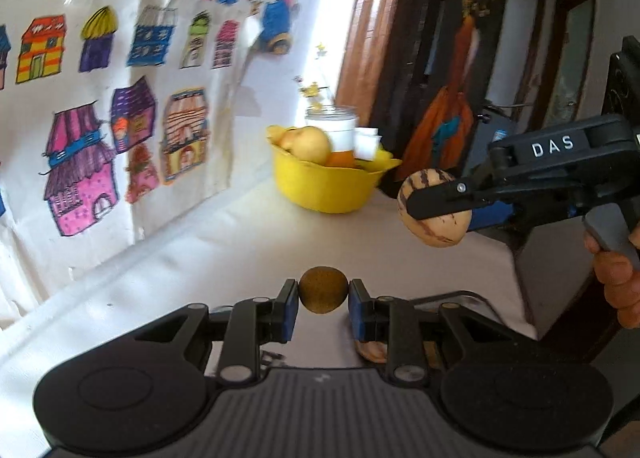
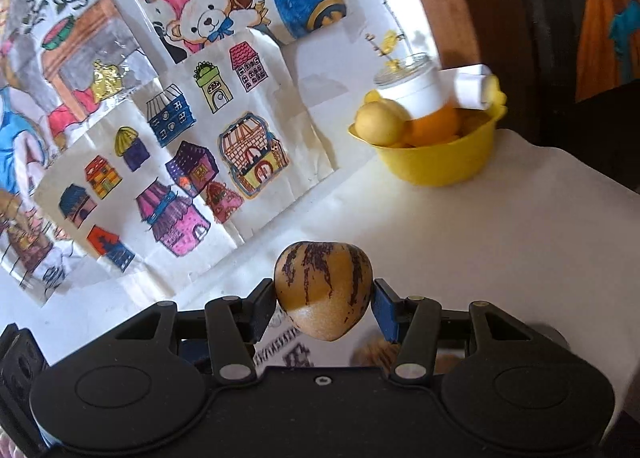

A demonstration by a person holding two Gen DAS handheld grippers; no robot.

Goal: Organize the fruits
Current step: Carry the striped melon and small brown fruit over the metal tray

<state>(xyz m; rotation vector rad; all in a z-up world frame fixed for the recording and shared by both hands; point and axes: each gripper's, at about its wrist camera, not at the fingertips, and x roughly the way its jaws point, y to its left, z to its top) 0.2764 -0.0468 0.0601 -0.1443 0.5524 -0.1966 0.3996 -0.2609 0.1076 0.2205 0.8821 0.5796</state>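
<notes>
My left gripper [image 1: 323, 294] is shut on a small brown kiwi [image 1: 322, 290], held above the white tablecloth. My right gripper [image 2: 324, 294] is shut on a tan pepino melon with purple stripes [image 2: 323, 290]; the same melon [image 1: 434, 214] shows in the left wrist view at the right, clamped by the right gripper [image 1: 436, 204], with a hand [image 1: 620, 282] behind it. A yellow bowl [image 1: 324, 190] stands ahead at the table's far end, also seen as the yellow bowl [image 2: 438, 166] in the right wrist view. It holds a yellow pear [image 2: 378, 124] and an orange [image 2: 436, 126].
A white-lidded glass jar [image 2: 416, 88] with small yellow flowers stands behind the bowl. Coloured drawings of houses [image 1: 80, 174] cover the wall on the left. The table's right edge [image 1: 516, 258] drops off near a dark wooden door. Another fruit [image 2: 376, 354] lies half hidden under the right gripper.
</notes>
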